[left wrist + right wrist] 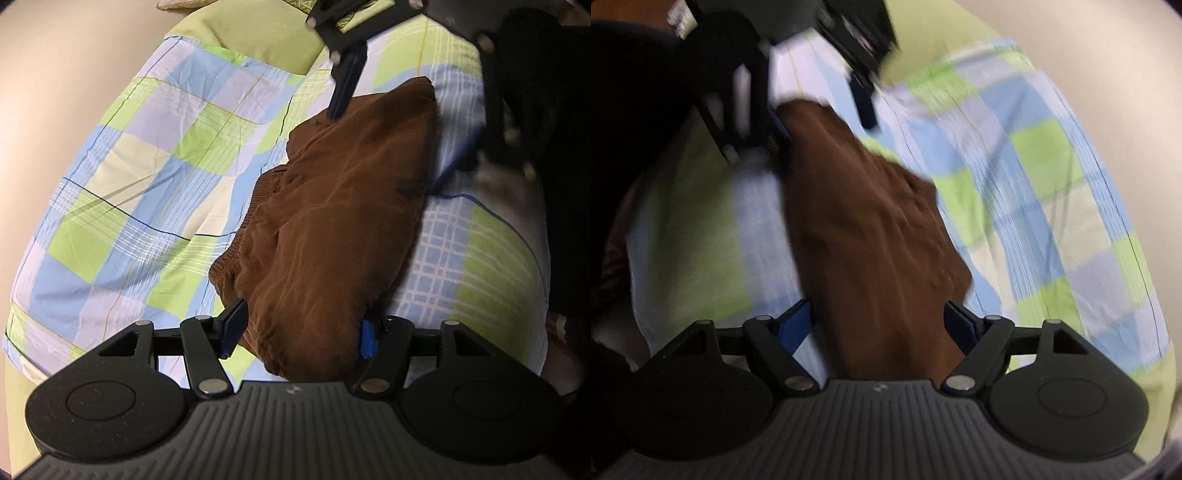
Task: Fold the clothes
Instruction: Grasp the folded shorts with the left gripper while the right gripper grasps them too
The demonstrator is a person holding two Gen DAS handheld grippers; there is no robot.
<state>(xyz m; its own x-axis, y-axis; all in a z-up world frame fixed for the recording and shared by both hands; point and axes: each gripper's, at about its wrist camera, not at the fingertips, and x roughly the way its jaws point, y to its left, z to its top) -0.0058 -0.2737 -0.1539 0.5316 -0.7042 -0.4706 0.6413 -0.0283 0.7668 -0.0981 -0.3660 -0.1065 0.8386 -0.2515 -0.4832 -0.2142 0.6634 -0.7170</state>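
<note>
A brown garment [332, 221] with an elastic waistband lies bunched lengthwise on the checked bedsheet [147, 166]. Its near end sits between the blue pads of my left gripper [300, 328], which press on both sides of the cloth. At the far end, my right gripper [391, 142] straddles the cloth with one finger touching its edge. The right wrist view is blurred. There the brown garment [871, 229] fills the gap of the right gripper [879, 325], both pads against it. The left gripper [823, 122] holds the opposite end.
The blue, green and lilac sheet [1034, 184] spreads wide beside the garment. A plain green pillow [258, 33] lies at the head of the bed. A beige wall [55, 92] borders the bed. A person's dark sleeve [546, 110] is beside the right gripper.
</note>
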